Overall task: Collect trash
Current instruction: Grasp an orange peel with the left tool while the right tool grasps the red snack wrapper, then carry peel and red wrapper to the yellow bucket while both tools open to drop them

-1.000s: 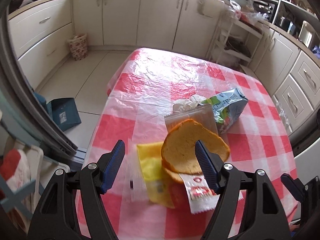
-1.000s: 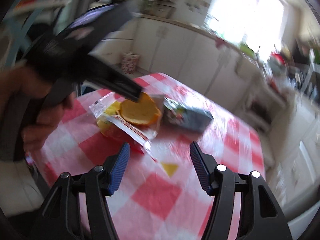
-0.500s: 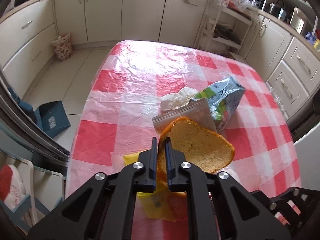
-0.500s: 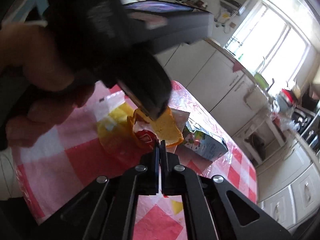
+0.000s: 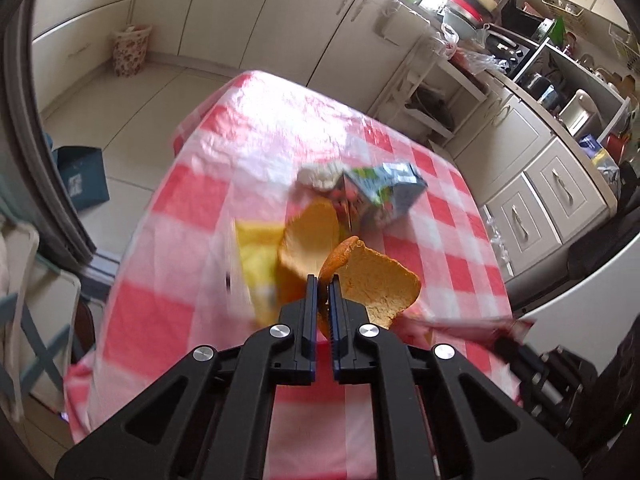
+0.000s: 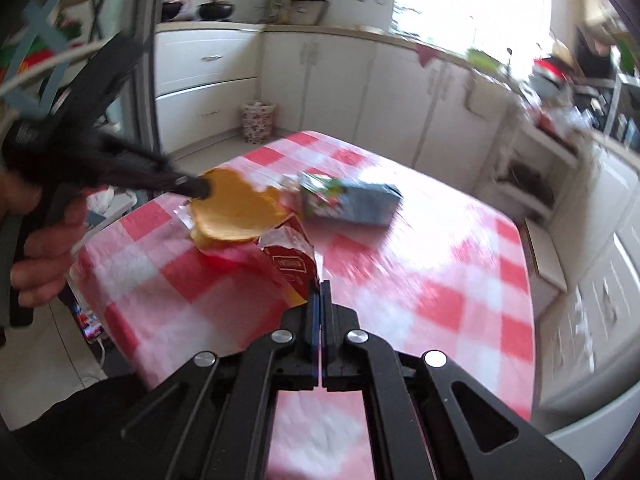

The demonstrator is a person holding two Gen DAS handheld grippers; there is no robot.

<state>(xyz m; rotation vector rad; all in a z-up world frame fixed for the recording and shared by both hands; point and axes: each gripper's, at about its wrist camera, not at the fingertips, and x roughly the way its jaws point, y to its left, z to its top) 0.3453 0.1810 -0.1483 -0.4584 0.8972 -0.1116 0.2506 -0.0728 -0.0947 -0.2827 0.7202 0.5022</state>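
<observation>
My left gripper (image 5: 323, 282) is shut on an orange bread slice (image 5: 380, 280) and holds it above the red-checked table (image 5: 224, 184). A second bread slice (image 5: 310, 240) and a yellow wrapper (image 5: 256, 256) lie below it. My right gripper (image 6: 320, 288) is shut on a red and white wrapper (image 6: 290, 268) and holds it off the table. In the right wrist view the left gripper (image 6: 196, 188) holds the bread slice (image 6: 236, 208). A blue-green carton (image 5: 384, 192) lies on its side further back, also in the right wrist view (image 6: 352, 200). A crumpled white tissue (image 5: 320, 174) lies beside it.
White cabinets (image 5: 280, 20) line the walls. A floral bin (image 5: 130, 50) stands on the floor at the far left, also in the right wrist view (image 6: 258, 122). A blue box (image 5: 82, 178) lies on the floor left of the table. A cluttered counter (image 5: 540, 64) runs along the right.
Both grippers went from open to shut: left on the bread slice, right on the red and white wrapper. Both have since lifted their items off the table.
</observation>
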